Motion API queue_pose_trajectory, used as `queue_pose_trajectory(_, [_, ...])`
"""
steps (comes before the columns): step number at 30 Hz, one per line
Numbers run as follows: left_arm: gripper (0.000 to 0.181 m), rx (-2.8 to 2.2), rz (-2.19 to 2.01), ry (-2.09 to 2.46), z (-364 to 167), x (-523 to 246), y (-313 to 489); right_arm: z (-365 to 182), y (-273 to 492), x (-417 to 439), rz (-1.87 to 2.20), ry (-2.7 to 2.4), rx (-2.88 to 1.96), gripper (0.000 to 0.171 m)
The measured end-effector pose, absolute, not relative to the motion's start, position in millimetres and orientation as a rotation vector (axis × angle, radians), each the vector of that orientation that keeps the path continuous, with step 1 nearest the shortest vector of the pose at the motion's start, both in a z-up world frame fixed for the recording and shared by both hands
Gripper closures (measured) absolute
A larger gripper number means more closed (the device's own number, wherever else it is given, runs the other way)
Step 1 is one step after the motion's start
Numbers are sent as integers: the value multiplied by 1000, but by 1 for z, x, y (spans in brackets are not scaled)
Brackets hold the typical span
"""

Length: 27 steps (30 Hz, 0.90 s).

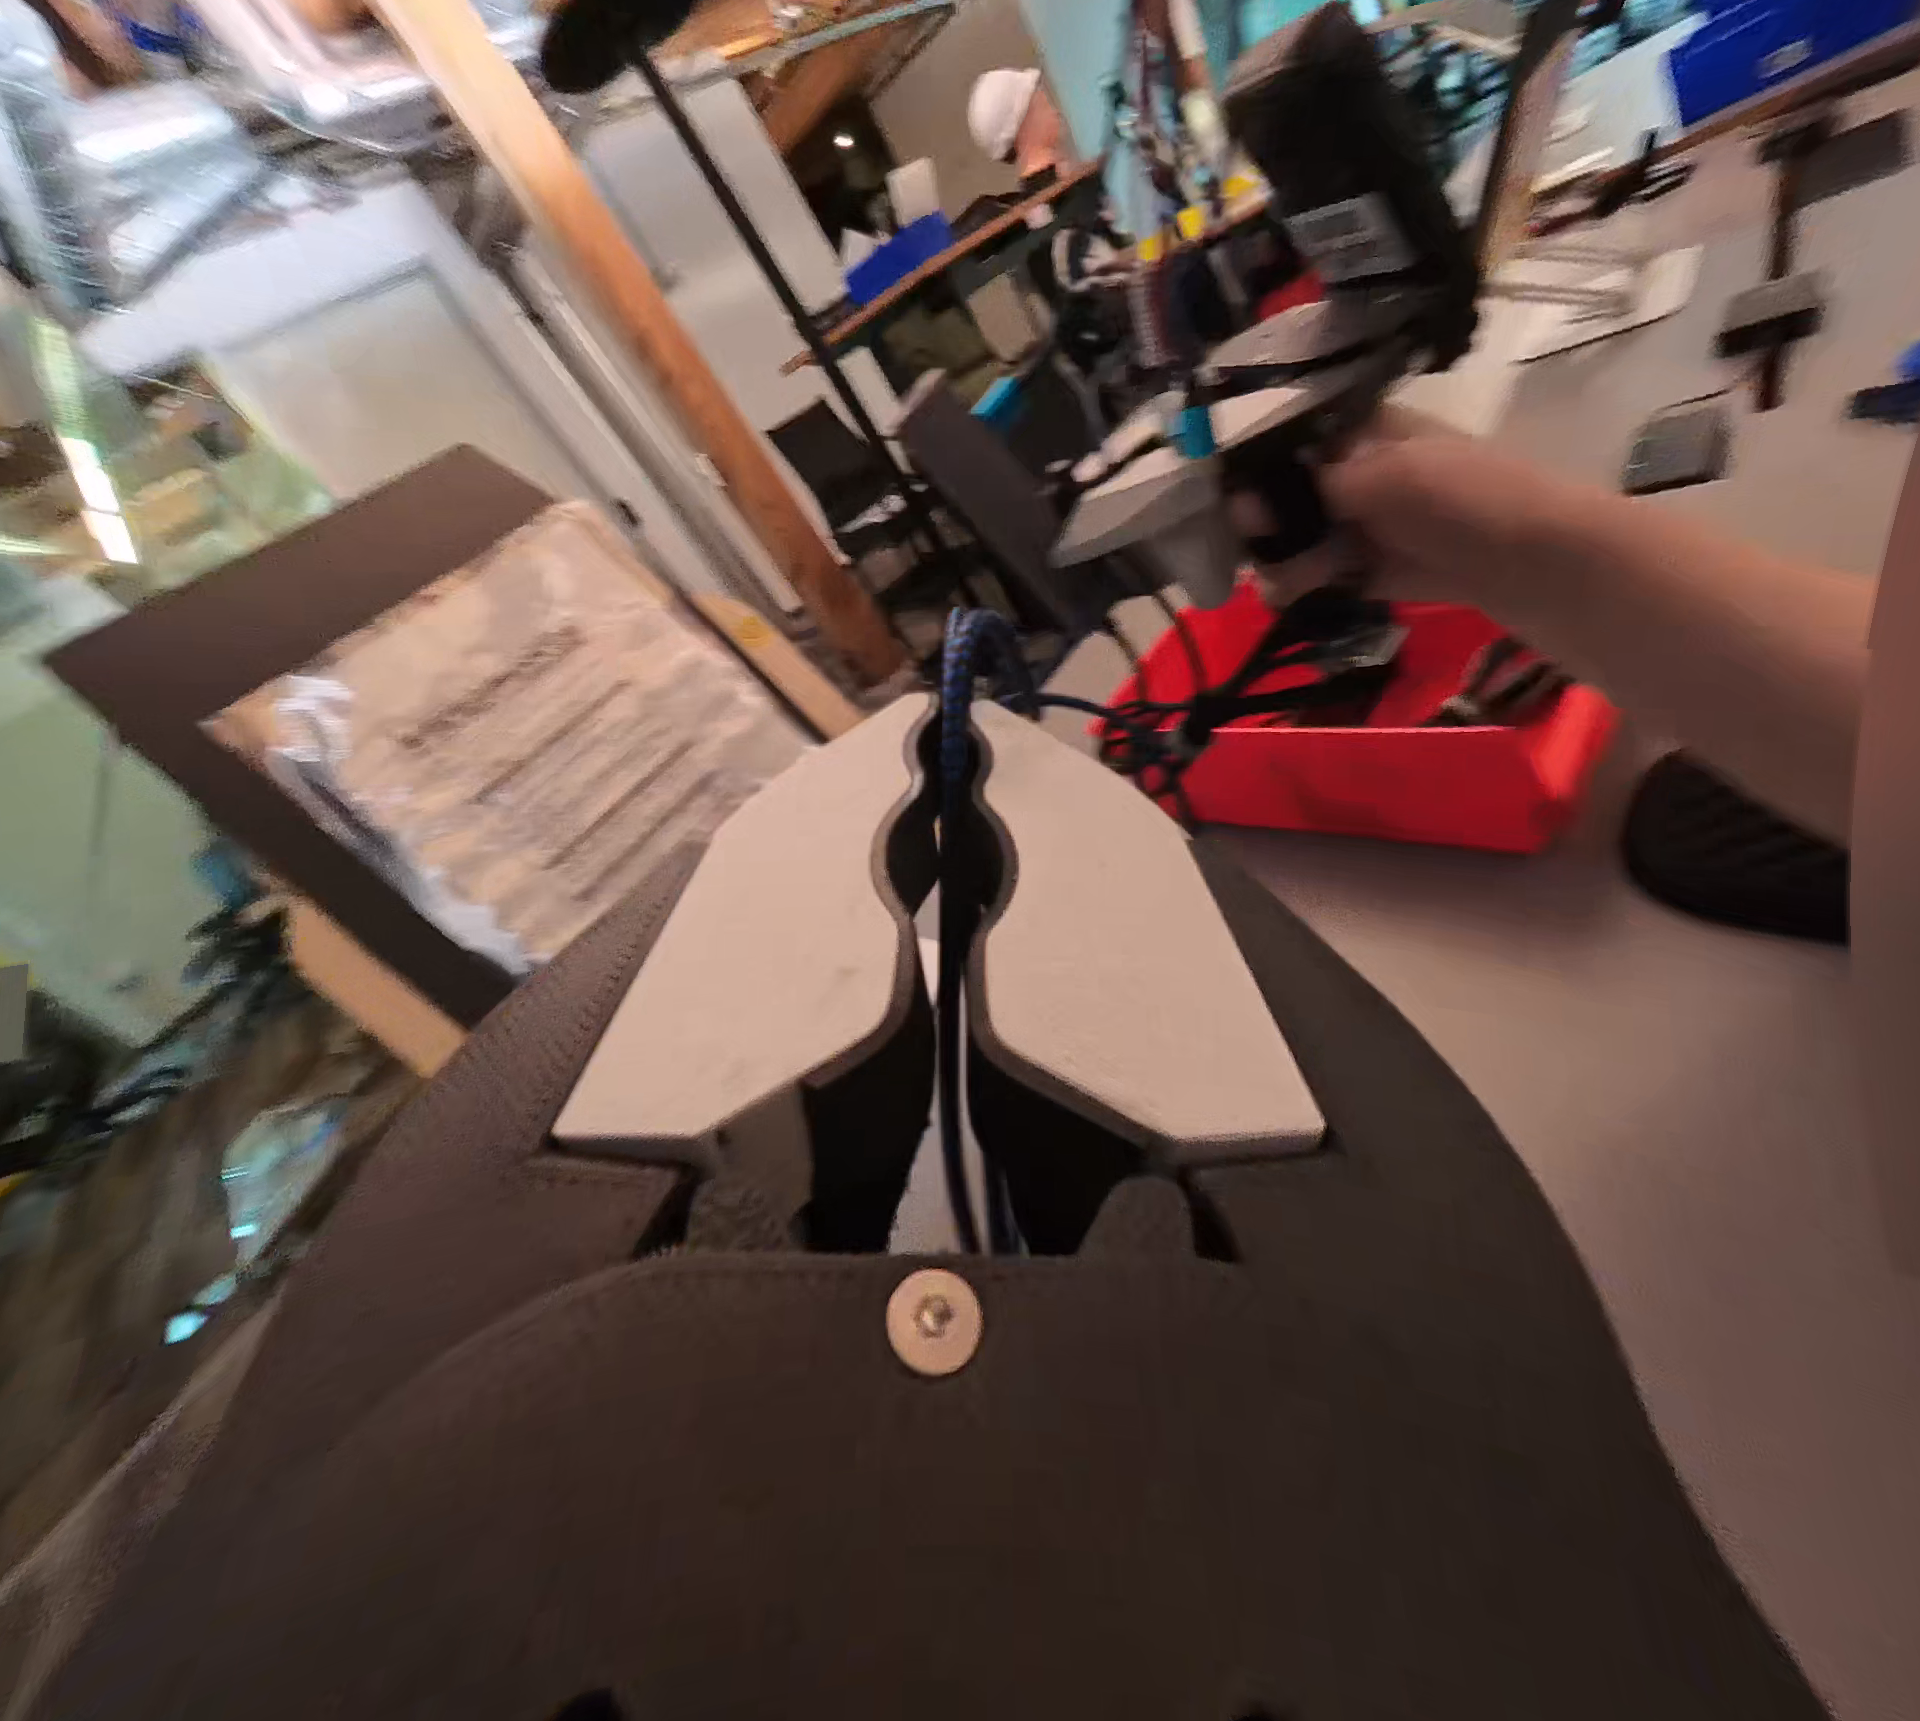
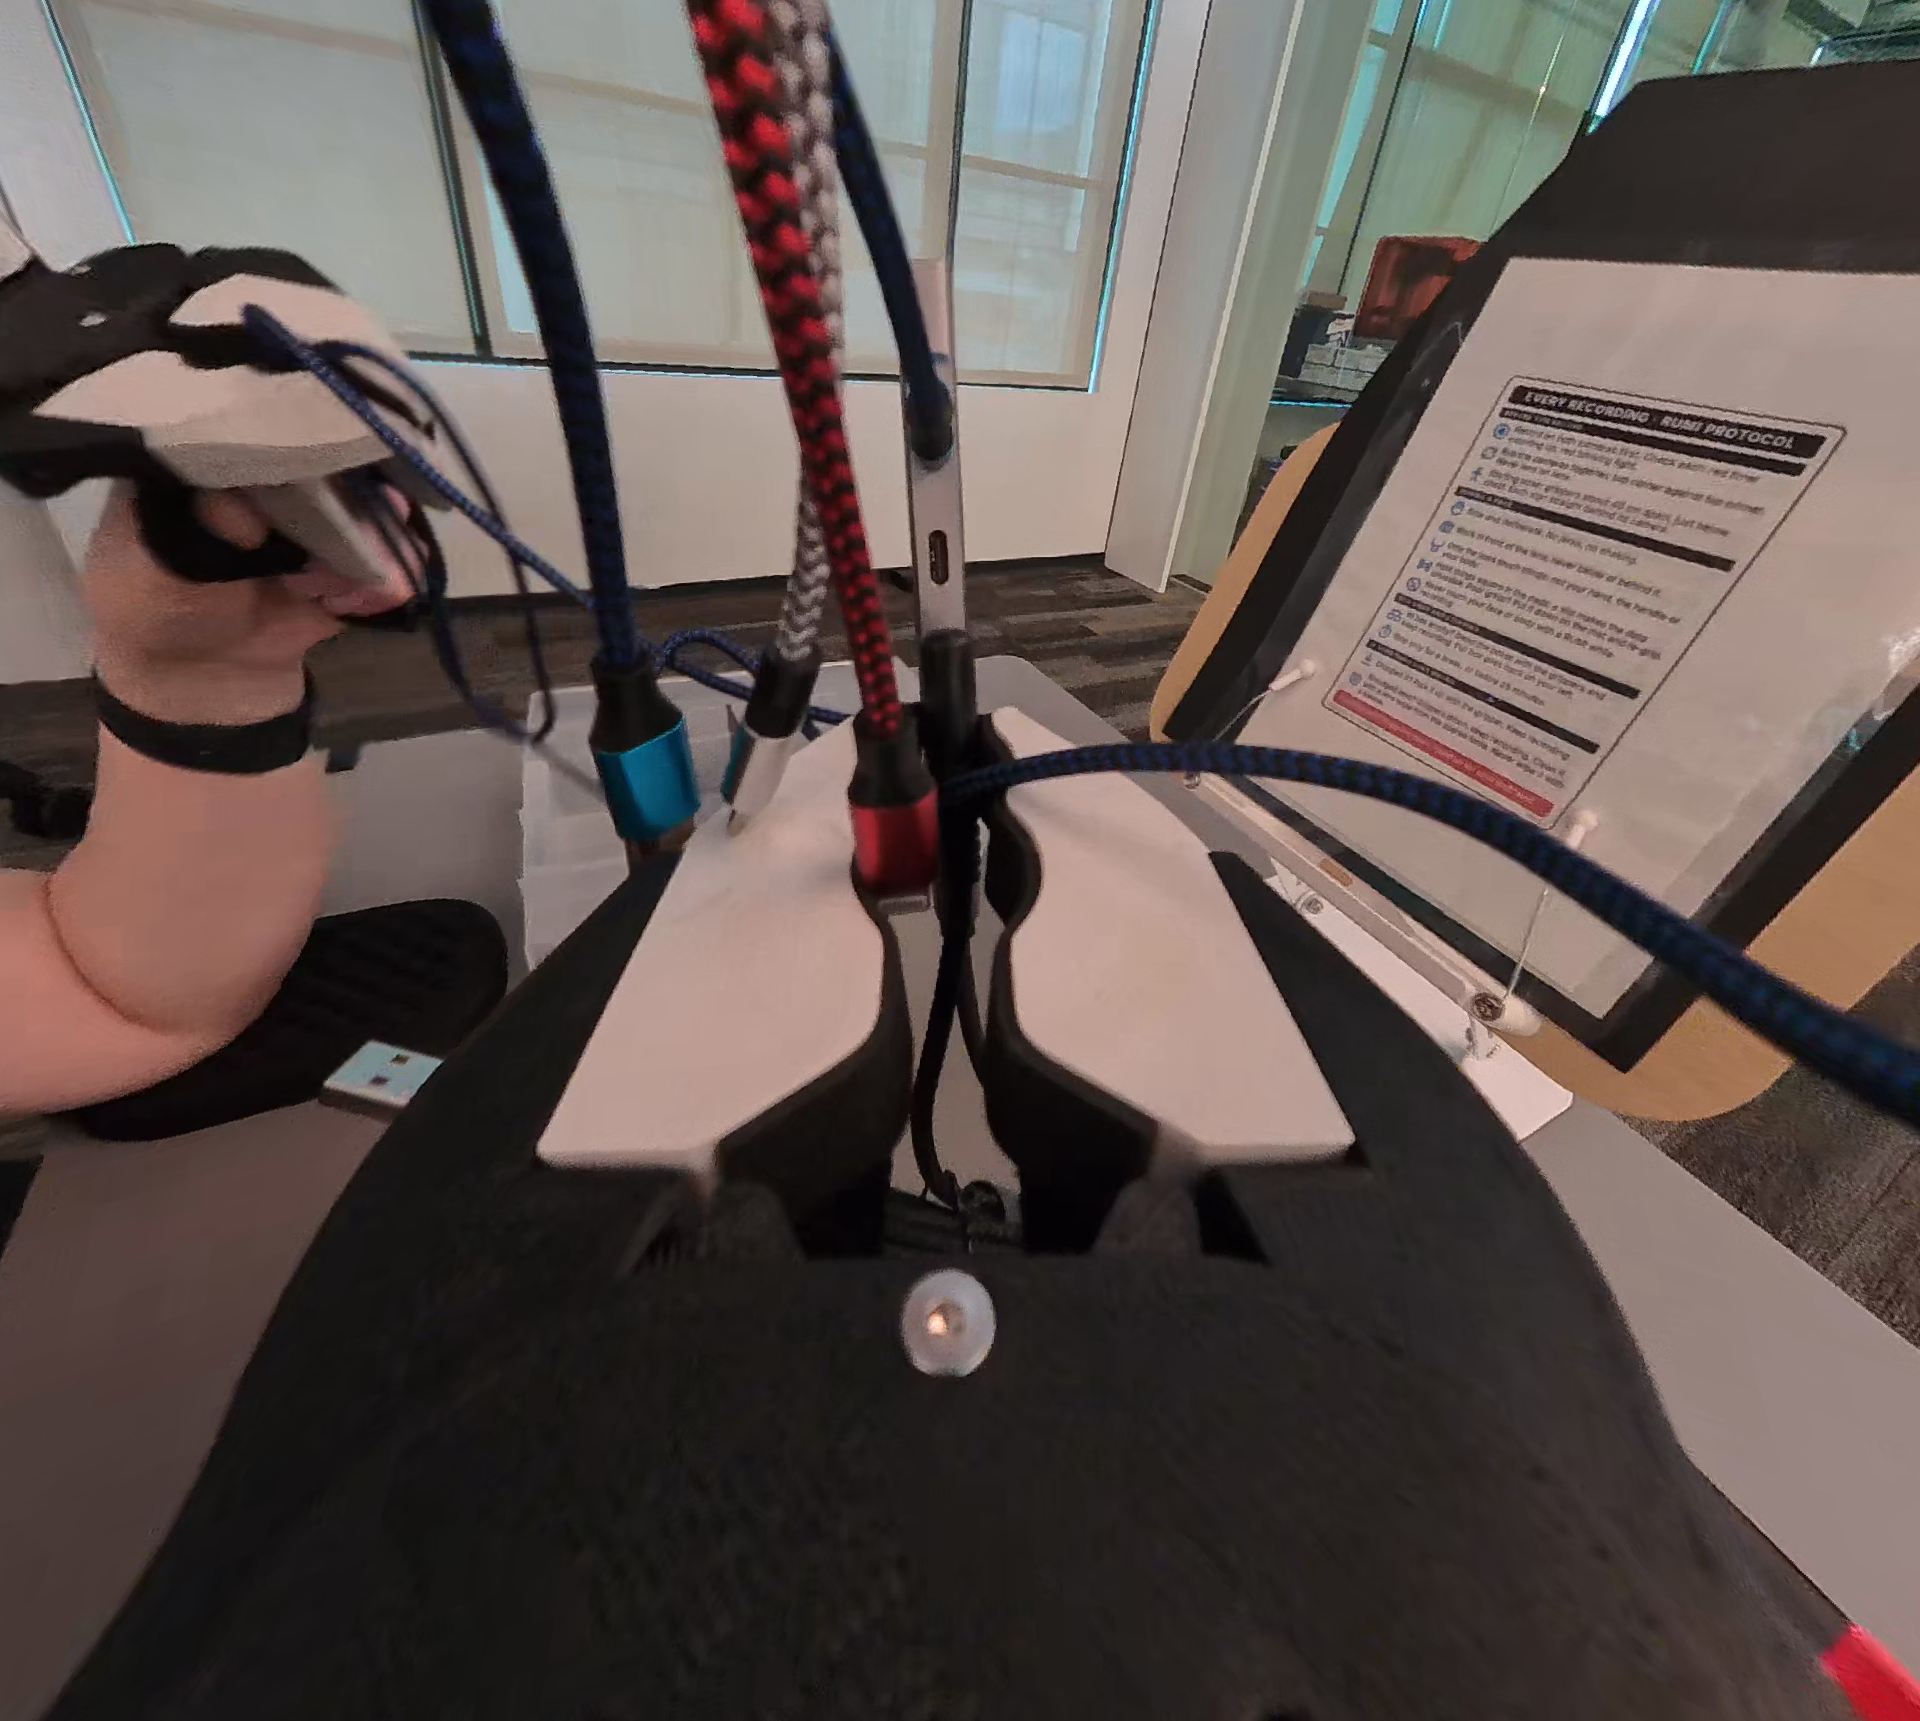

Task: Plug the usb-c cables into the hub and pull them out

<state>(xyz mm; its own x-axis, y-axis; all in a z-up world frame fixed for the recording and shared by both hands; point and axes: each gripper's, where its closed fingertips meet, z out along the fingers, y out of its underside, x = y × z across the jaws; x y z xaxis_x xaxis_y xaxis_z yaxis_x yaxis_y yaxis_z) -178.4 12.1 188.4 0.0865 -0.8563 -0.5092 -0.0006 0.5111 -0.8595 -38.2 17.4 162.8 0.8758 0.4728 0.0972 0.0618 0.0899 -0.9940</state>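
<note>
Between the right gripper's (image 2: 948, 798) closed fingers, the hub (image 2: 935, 528) is clamped upright; a blue cable (image 1: 961, 736) is pinched by the left gripper (image 1: 958, 726).

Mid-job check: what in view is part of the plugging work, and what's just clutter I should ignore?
Job: hub in right tongs; thin blue cable in left tongs; red cable, grey cable and thick blue cable beside the hub.
Lying about: red bin, instruction sheet, black pad, clear box.
</note>
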Motion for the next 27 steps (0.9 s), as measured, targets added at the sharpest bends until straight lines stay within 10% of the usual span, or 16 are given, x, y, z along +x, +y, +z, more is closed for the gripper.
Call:
queue_pose_trajectory(6, [181, -1052, -753, 1665, 112, -138, 6, 137, 21, -43, 340, -549, -1602, 161])
queue_pose_trajectory(13, [116, -1223, -1021, 1908, 71, -134, 26, 83, 39, -55, 235, -802, -1719, 161])
queue_pose_trajectory(27, [159, -876, -724, 1867, 62, -120, 39, 43, 38, -109, 207, -1155, -1649, 161])
